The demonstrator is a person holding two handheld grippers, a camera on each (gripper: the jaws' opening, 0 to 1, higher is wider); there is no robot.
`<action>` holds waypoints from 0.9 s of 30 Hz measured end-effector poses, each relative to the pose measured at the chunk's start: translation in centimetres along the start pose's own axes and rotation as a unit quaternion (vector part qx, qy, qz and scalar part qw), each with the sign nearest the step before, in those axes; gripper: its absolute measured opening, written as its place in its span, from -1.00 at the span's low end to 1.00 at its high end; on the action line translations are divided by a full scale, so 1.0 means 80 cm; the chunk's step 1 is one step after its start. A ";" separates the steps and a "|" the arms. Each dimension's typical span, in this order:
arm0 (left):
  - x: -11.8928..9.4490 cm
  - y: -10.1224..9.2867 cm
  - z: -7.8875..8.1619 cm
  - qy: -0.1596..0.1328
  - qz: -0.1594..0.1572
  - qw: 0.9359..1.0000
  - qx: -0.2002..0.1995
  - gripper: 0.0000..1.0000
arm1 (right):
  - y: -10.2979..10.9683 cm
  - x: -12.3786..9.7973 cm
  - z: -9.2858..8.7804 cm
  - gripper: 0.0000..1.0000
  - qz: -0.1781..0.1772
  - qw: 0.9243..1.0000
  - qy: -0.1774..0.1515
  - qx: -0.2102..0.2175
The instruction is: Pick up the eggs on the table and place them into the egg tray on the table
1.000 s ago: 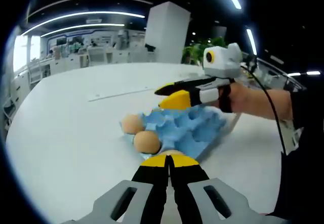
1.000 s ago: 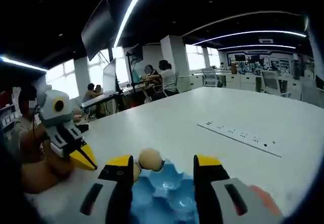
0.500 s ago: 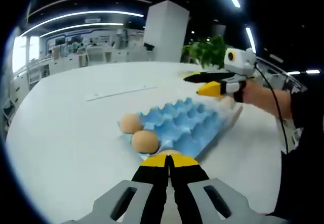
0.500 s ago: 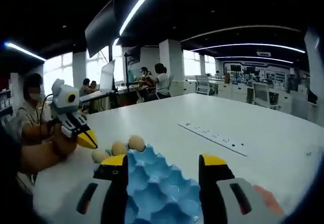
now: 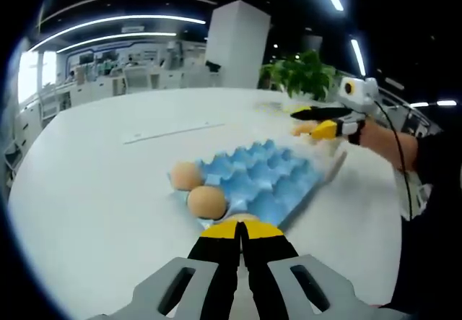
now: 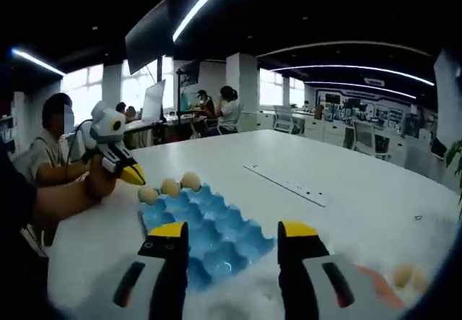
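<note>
Left gripper [image 5: 242, 232]: yellow tips pressed together, nothing between them, low over the white table [image 5: 94, 190]. Just past those tips, two brown eggs [image 5: 206, 201] sitting in the near edge of the blue egg tray [image 5: 271, 179]. Farther off and to the right, past the far end of the tray, the right gripper [image 5: 321, 121] held out by a bare arm [image 5: 386, 146].

Right gripper [image 6: 232, 239]: yellow tips spread wide apart, holding nothing. Between and beyond the tips, the blue egg tray [image 6: 206, 226] lying flat on the table [image 6: 346, 183], with three eggs [image 6: 170, 187] in a row at its far left end. Touching or just beside that end, the left gripper [image 6: 131, 173], tips closed. Low on the right, near the right tip, two loose eggs [image 6: 401, 274] on the table. Far behind, people at desks [image 6: 216, 110].
</note>
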State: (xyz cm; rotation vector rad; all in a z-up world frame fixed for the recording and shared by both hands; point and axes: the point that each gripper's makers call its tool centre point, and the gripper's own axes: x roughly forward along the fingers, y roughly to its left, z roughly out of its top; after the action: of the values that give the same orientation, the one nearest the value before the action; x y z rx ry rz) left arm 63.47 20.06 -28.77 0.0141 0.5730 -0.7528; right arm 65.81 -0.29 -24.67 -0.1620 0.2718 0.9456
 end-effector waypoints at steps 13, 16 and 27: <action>-0.001 -0.009 0.000 -0.004 -0.006 1.000 0.001 -0.98 | -0.005 -0.057 -0.032 -0.02 -0.030 0.999 0.011 0.007; 0.000 -0.010 0.000 -0.003 -0.007 1.000 0.002 -0.98 | -0.008 -0.063 -0.040 -0.05 -0.040 0.999 0.012 0.013; -0.002 -0.005 -0.002 -0.003 -0.010 1.000 -0.008 -0.98 | -0.047 -0.085 -0.058 -0.09 -0.105 0.994 0.014 0.019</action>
State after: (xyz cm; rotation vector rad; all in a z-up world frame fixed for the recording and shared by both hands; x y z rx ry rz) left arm 63.06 19.92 -28.72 -0.0090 0.5734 -0.7666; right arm 64.43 -8.92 -27.01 -0.1654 0.2925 0.7287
